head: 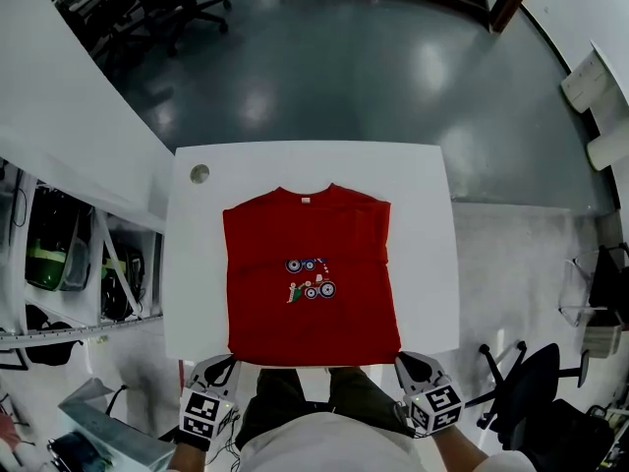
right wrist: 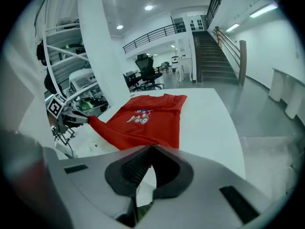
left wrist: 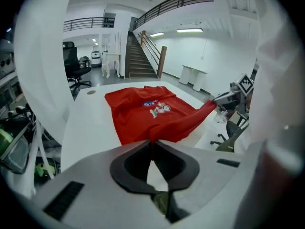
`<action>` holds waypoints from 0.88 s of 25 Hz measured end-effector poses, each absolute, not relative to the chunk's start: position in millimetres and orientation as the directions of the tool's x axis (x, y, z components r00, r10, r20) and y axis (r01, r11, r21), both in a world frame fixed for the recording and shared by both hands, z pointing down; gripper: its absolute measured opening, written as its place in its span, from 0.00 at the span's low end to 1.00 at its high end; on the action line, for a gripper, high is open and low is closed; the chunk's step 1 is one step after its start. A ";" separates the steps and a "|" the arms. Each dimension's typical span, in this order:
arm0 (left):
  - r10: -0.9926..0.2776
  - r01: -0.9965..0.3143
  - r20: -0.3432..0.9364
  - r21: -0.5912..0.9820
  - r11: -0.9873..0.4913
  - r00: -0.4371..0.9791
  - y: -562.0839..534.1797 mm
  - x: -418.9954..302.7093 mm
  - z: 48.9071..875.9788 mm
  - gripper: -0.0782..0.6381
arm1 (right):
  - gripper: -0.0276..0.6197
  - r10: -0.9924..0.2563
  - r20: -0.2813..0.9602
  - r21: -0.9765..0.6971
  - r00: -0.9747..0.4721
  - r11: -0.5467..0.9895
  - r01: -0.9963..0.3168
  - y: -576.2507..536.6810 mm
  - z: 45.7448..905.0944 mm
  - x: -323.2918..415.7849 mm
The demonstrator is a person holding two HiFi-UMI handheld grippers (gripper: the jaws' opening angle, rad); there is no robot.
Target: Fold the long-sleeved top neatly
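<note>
Right now both my grippers pinch the near hem of the red long-sleeved cotton top with the small tractor print (head: 310, 273), one at each bottom corner. My left gripper (head: 224, 367) has its jaws closed tight on the left corner of fabric. My right gripper (head: 411, 362) is clamped the same way on the right corner. Holding both corners keeps the hem taut and straight between them, which I judge sets up folding the lower half toward the collar. The rest of the top lies flat on the square white table (head: 432, 254), with no sleeve sticking out. Both hands sit at the table's near edge, either side of my body, angled forward and downward.
</note>
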State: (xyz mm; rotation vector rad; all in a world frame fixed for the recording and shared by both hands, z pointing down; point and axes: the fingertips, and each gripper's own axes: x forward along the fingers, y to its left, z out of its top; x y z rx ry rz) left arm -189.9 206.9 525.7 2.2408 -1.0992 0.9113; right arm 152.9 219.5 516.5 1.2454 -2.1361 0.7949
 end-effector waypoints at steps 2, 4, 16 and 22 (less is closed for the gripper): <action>-0.522 -0.822 0.717 0.125 -0.556 0.462 193.3 -188.9 514.6 0.14 | 0.08 -0.594 0.680 -0.225 -0.431 0.390 -0.893 207.7 508.4 152.9; -0.535 -0.824 0.706 0.122 -0.554 0.464 183.0 -189.6 508.8 0.14 | 0.08 -0.611 0.663 -0.229 -0.432 0.384 -0.895 195.0 501.1 152.5; -0.581 -0.823 0.669 0.084 -0.562 0.464 119.5 -192.5 493.6 0.14 | 0.08 -0.672 0.595 -0.229 -0.441 0.384 -0.895 118.2 480.1 145.3; -0.599 -0.824 0.654 0.068 -0.562 0.462 87.1 -193.2 489.2 0.14 | 0.08 -0.692 0.573 -0.231 -0.439 0.378 -0.897 85.1 476.1 143.6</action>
